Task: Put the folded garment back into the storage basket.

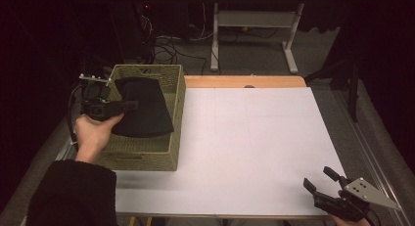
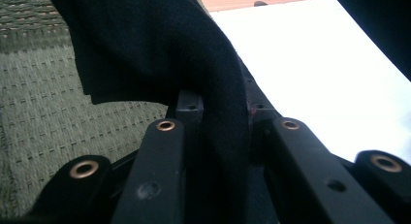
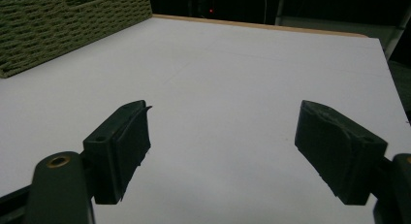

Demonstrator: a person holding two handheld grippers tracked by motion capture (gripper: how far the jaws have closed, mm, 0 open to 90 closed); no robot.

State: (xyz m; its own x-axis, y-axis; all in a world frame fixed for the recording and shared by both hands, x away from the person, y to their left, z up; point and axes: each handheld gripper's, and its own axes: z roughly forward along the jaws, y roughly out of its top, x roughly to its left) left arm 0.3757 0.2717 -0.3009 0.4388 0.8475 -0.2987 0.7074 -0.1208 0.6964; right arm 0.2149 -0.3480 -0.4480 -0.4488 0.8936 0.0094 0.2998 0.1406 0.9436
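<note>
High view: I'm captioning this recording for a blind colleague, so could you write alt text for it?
A person's left gripper holds a black cloth over a woven green basket at the left edge of a white table. The right gripper rests open at the table's near right corner, holding nothing.

A white table (image 1: 254, 147) carries a green woven basket (image 1: 147, 155) at its left edge.
</note>
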